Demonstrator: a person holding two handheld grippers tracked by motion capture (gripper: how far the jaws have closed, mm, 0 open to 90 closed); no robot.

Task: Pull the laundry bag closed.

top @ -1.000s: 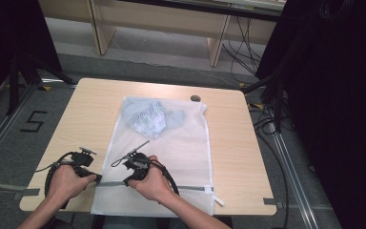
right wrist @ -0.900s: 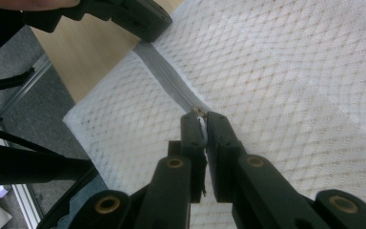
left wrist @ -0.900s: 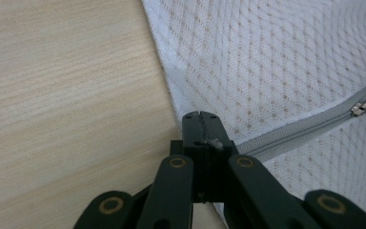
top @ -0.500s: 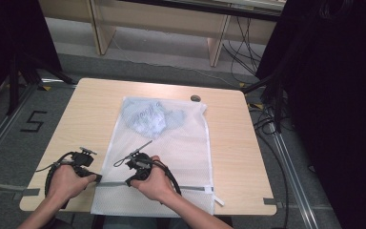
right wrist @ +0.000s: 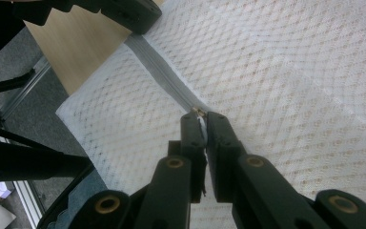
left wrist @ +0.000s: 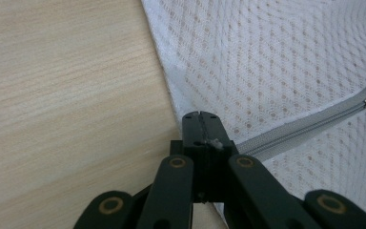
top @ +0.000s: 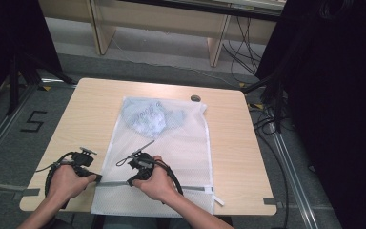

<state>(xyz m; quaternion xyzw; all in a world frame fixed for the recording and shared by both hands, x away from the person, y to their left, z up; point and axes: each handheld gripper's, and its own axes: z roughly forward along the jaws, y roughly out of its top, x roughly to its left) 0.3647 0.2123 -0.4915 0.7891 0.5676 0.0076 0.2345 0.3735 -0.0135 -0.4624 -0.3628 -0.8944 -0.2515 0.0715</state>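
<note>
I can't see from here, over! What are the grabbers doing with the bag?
Left gripper shut on zipper end at mesh bag edge. Right gripper shut on zipper pull. Blue cloth inside. Nothing blocking, over.

One table (top: 95,109), one mesh bag (top: 181,157), one blue garment (top: 145,117) inside, one zipper (left wrist: 305,124), two grippers.

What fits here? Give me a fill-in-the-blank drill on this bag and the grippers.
1. The left gripper is shut on the end of the grey ____ of the mesh bag.
2. The right gripper pinches the zipper's ____.
3. The blue cloth lies ____ the bag.
4. The bag lies on a ____ table.

Missing words: zipper; pull; inside; wooden
</note>
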